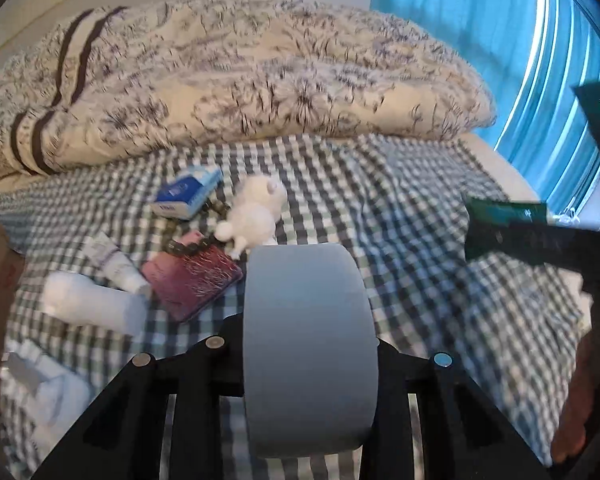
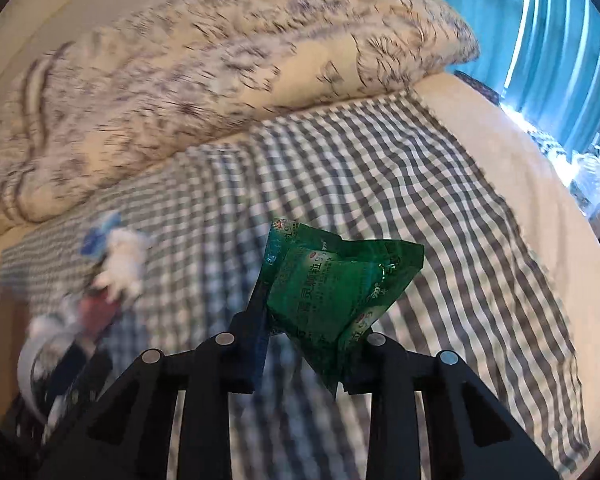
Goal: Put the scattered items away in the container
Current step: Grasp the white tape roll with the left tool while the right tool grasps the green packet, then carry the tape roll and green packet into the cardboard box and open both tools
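Left tool [image 1: 310, 344] is gripping grey tape roll [image 1: 308, 344], axis lying crosswise. Right tool [image 2: 312, 320] is clamping crumpled green sachet [image 2: 332, 284], long axis slanting up-left, above checked bed [image 2: 380, 168].

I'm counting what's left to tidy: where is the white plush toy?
In the left wrist view the white plush toy lies left of centre on the checked sheet, beside the blue tissue pack.

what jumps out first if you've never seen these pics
The big grey roll of tape fills the middle of the left wrist view, clamped in the left hand-held gripper. In the right wrist view a crumpled green packet is pinched in the right hand-held gripper above the checked sheet. Further back on the left, a white plush toy lies among other clutter.
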Demonstrator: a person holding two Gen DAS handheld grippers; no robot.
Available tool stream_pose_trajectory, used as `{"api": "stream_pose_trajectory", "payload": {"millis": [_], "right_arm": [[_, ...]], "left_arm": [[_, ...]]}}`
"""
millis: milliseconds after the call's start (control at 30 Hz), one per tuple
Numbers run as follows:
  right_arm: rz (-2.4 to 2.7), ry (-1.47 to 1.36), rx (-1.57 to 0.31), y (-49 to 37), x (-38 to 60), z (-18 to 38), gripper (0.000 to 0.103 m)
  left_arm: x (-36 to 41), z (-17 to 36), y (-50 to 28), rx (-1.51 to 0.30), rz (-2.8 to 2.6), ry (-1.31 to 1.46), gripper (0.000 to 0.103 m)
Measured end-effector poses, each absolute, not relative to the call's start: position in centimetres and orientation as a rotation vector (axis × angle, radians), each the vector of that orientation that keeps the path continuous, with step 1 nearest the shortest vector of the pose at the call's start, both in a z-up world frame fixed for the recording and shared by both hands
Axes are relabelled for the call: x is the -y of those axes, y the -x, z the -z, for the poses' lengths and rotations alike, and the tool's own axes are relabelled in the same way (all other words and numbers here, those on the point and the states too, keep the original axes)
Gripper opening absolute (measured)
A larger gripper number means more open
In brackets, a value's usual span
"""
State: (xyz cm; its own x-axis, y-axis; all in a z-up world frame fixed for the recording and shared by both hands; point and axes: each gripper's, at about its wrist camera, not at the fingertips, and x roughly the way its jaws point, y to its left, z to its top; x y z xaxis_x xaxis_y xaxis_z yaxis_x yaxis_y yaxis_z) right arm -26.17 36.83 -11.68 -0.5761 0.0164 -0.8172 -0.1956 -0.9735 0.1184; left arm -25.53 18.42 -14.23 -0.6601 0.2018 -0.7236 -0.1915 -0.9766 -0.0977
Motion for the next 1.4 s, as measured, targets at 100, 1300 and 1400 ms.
{"api": "stream_pose_trajectory", "payload": {"millis": [100, 1300, 1400], "right_arm": [[-2.724, 1.36, -0.34, 23.6, -35.9, 8.9, 0.027], [-3.23, 1.393, -0.138, 12.8, -7.3, -1.8, 0.027], [-3.286, 1.432, -0.09, 14.6, -2.4, -1.7, 0.027]], "left_arm": [[-17.8, 11.1, 23.6, 0.038, -2.71, 1.114, 0.029], [9.8, 0.0, 11.4, 0.115, -3.046, 1.019, 0.03], [13.0, 0.5, 12.4, 0.135, -3.083, 1.043, 0.03]]}}
